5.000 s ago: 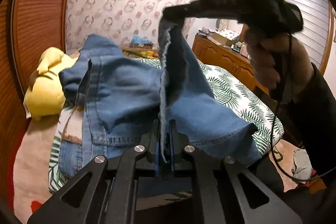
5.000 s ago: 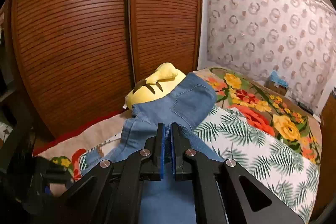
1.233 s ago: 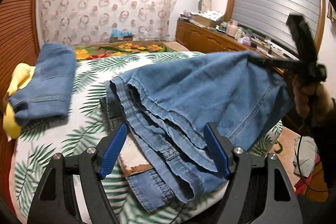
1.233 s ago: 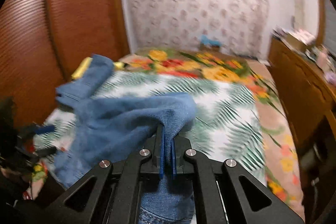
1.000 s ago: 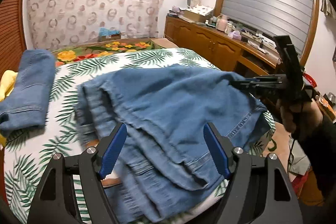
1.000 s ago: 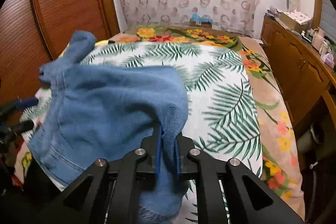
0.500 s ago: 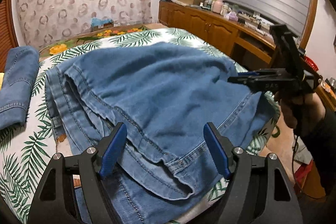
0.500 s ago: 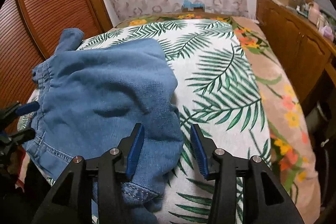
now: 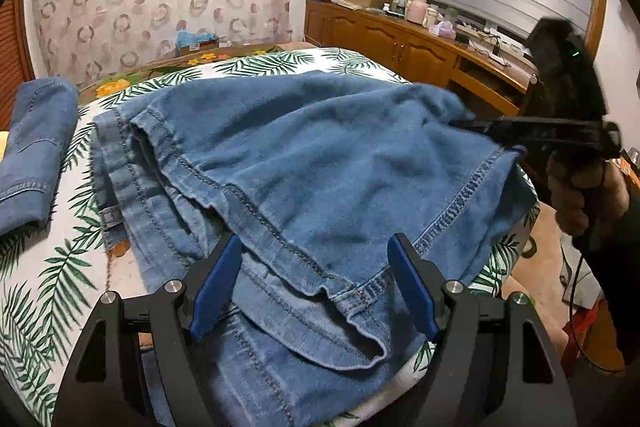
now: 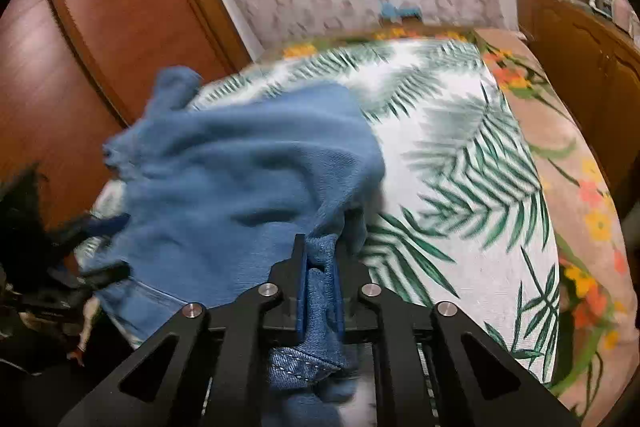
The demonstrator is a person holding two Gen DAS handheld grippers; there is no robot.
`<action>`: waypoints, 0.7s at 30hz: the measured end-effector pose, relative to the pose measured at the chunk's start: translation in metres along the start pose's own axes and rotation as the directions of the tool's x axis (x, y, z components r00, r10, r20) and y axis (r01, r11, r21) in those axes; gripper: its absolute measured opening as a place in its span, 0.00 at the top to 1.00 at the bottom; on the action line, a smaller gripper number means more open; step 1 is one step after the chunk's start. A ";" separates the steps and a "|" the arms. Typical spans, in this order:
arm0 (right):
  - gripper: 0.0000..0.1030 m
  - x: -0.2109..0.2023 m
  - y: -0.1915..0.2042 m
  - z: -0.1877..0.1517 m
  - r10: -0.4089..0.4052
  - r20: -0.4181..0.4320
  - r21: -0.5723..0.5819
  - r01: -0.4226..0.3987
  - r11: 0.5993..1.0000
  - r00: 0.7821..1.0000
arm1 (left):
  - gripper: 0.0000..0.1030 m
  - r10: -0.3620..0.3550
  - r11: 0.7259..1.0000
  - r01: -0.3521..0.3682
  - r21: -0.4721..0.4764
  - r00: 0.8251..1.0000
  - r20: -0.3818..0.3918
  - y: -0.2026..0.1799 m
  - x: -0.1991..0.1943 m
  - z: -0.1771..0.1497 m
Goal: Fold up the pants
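The blue denim pants point(image 9: 320, 167) lie bunched on the near part of the palm-leaf-print bedspread point(image 10: 460, 155). The right gripper point(image 10: 320, 267) has just been closing and pinches a fold of their right edge. The left gripper point(image 9: 312, 279) stands spread over the near waistband, gripping nothing.

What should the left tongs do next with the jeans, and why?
Probably close on the denim edge in front of them. The left tongs stand open over the jeans, gripping nothing, while the right tongs, just closing, already pinch a bunch of the fabric.
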State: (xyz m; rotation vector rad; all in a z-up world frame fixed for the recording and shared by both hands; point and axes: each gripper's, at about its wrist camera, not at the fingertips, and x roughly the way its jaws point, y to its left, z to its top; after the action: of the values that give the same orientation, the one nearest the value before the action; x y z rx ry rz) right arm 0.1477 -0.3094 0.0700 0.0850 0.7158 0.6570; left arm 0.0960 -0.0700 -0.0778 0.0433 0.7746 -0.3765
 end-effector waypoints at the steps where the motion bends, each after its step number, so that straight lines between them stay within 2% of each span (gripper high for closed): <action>1: 0.92 -0.007 0.007 0.004 0.008 0.021 -0.016 -0.008 1.000 1.000 | 0.26 0.002 1.000 -0.002 -0.005 1.000 0.003 0.002 -0.004 0.000; 6: 0.92 -0.023 0.055 0.022 0.049 0.079 -0.122 -0.039 0.992 0.996 | 0.26 0.015 1.000 -0.014 -0.028 0.998 0.055 0.013 -0.031 -0.002; 12: 0.93 -0.013 0.125 0.035 0.118 0.099 -0.242 -0.091 0.966 0.988 | 0.26 0.069 0.996 -0.061 -0.069 0.991 0.117 0.038 -0.069 -0.011; 17: 0.93 0.006 0.166 0.042 0.192 0.080 -0.301 -0.160 0.940 0.978 | 0.26 0.127 0.986 -0.108 -0.124 0.980 0.151 0.069 -0.095 -0.020; 21: 0.93 0.041 0.200 0.039 0.233 0.019 -0.355 -0.211 0.911 0.972 | 0.26 0.168 0.974 -0.136 -0.180 0.970 0.178 0.091 -0.113 -0.029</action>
State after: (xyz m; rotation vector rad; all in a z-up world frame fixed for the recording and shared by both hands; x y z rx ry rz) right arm 0.0897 -0.1198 0.1336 -0.1454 0.5242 0.9890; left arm 0.0347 0.0554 -0.0297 -0.0888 0.6043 -0.1651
